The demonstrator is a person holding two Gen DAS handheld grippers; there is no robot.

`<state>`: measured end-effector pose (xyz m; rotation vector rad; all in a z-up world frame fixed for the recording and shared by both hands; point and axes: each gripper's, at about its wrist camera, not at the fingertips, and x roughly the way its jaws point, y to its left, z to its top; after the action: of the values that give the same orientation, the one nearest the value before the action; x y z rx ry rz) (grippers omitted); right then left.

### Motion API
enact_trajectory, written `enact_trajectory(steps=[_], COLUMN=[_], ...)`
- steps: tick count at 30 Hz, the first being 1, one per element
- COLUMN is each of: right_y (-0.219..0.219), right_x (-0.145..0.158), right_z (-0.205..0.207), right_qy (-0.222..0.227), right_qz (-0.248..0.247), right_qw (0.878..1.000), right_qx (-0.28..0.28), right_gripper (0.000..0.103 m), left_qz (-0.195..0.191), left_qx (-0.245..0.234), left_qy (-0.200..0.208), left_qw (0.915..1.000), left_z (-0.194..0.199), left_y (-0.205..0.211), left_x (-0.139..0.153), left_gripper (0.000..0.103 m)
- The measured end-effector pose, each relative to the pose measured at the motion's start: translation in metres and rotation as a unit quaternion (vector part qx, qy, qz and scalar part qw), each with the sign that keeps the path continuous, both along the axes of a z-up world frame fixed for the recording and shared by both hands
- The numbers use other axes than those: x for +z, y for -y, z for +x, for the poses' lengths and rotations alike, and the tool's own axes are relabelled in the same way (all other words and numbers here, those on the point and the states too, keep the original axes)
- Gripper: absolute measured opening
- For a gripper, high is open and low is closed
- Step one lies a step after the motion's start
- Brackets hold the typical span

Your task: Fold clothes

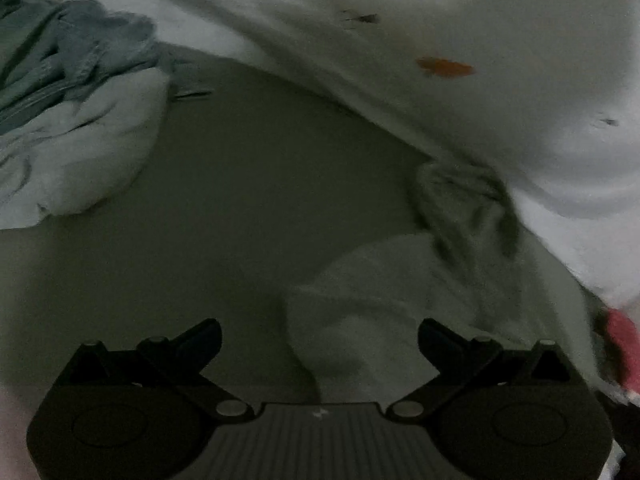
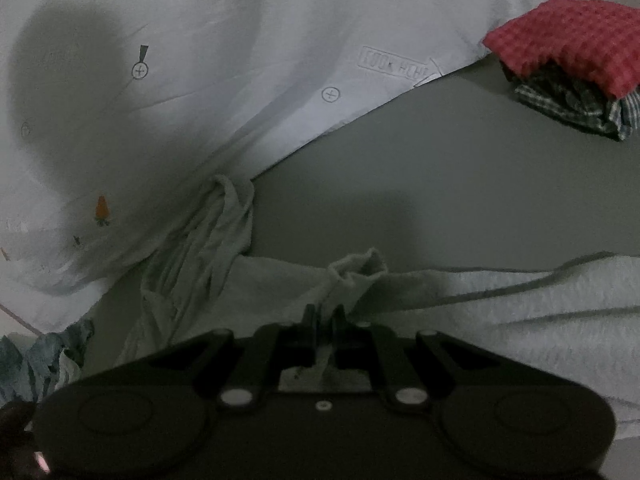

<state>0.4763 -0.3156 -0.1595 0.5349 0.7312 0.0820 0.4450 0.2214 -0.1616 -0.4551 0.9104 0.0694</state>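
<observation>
A pale textured cloth (image 2: 500,304) lies crumpled along the near side of the grey table (image 2: 420,184). My right gripper (image 2: 323,314) is shut on a raised corner of this cloth, which bunches up just past the fingertips. In the left wrist view the same pale cloth (image 1: 372,312) lies just ahead of my left gripper (image 1: 319,338), whose jaws stand wide open with nothing between them. A large white printed garment (image 2: 208,80) with an orange mark spreads across the far side; the white garment (image 1: 460,80) fills the upper right of the left view.
A red waffle cloth (image 2: 568,44) sits folded on a checked cloth (image 2: 572,108) at the far right. A heap of blue-grey and white clothes (image 1: 68,112) lies at the left. Bare grey table (image 1: 248,200) shows between the piles.
</observation>
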Motion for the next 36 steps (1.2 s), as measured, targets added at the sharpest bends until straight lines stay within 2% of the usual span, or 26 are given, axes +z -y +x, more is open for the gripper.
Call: enact_trajectory(steps=[2, 3, 4, 6, 7, 9, 13, 15, 16, 18, 20, 21, 23, 24, 25, 28, 31, 36], right_y=[-0.001, -0.001, -0.002, -0.002, -0.003, -0.002, 0.004, 0.008, 0.01, 0.014, 0.019, 0.02, 0.023, 0.024, 0.025, 0.022, 0.011, -0.04], right_x=[0.0, 0.002, 0.005, 0.011, 0.014, 0.02, 0.037, 0.045, 0.048, 0.041, 0.029, 0.021, 0.005, 0.002, -0.001, 0.004, 0.017, 0.069], right_z=[0.001, 0.0, 0.001, 0.002, 0.002, 0.001, -0.008, -0.014, -0.016, -0.015, -0.013, -0.012, -0.01, -0.011, -0.012, -0.011, -0.005, 0.01], right_qy=[0.006, 0.01, 0.013, 0.021, 0.026, 0.035, 0.062, 0.077, 0.082, 0.071, 0.05, 0.035, 0.004, -0.001, -0.006, 0.0, 0.013, 0.092], right_qz=[0.011, 0.009, 0.009, 0.004, 0.002, -0.004, -0.028, -0.038, -0.041, -0.045, -0.048, -0.046, -0.041, -0.039, -0.038, -0.046, -0.066, -0.096], right_qw=[1.0, 1.0, 1.0, 1.0, 1.0, 0.999, 0.998, 0.996, 0.996, 0.996, 0.997, 0.998, 0.998, 0.998, 0.997, 0.997, 0.996, 0.991], right_qx=[0.004, 0.003, 0.004, 0.006, 0.006, 0.005, -0.008, -0.013, -0.016, -0.024, -0.033, -0.04, -0.054, -0.059, -0.063, -0.062, -0.059, -0.014], right_gripper=[0.007, 0.007, 0.007, 0.007, 0.007, 0.007, 0.006, 0.006, 0.006, 0.006, 0.006, 0.006, 0.006, 0.006, 0.006, 0.006, 0.006, 0.006], left_qz=[0.02, 0.035, 0.056, 0.093, 0.102, 0.119, 0.15, 0.192, 0.211, 0.24, 0.244, 0.244, 0.248, 0.244, 0.236, 0.219, 0.229, 0.193], left_qx=[0.004, -0.001, -0.002, -0.003, -0.001, 0.004, -0.001, -0.022, -0.033, -0.056, -0.063, -0.062, -0.043, -0.035, -0.029, -0.018, -0.011, 0.001], left_qy=[-0.017, -0.027, -0.035, -0.046, -0.041, -0.027, 0.05, 0.085, 0.088, 0.07, 0.014, -0.007, -0.011, -0.01, -0.006, 0.002, -0.006, -0.017], left_qw=[0.9996, 0.999, 0.9978, 0.9945, 0.994, 0.9926, 0.9874, 0.9774, 0.9729, 0.9668, 0.9677, 0.9678, 0.9678, 0.969, 0.9714, 0.9756, 0.9734, 0.981], left_z=[0.015, 0.02, 0.024, 0.032, 0.035, 0.038, 0.039, 0.041, 0.044, 0.054, 0.066, 0.069, 0.066, 0.064, 0.06, 0.046, 0.033, 0.006], left_y=[0.003, 0.008, 0.014, 0.026, 0.031, 0.04, 0.052, 0.064, 0.069, 0.078, 0.08, 0.08, 0.077, 0.074, 0.07, 0.063, 0.063, 0.059], left_x=[-0.007, -0.01, -0.014, -0.019, -0.018, -0.015, 0.017, 0.03, 0.029, 0.017, -0.007, -0.016, -0.018, -0.016, -0.013, -0.006, -0.001, -0.002], left_gripper=[0.081, 0.057, 0.039, 0.023, 0.005, 0.004, 0.004, 0.004, 0.005, 0.013, 0.022, 0.035, 0.055, 0.074, 0.083, 0.083, 0.083, 0.083])
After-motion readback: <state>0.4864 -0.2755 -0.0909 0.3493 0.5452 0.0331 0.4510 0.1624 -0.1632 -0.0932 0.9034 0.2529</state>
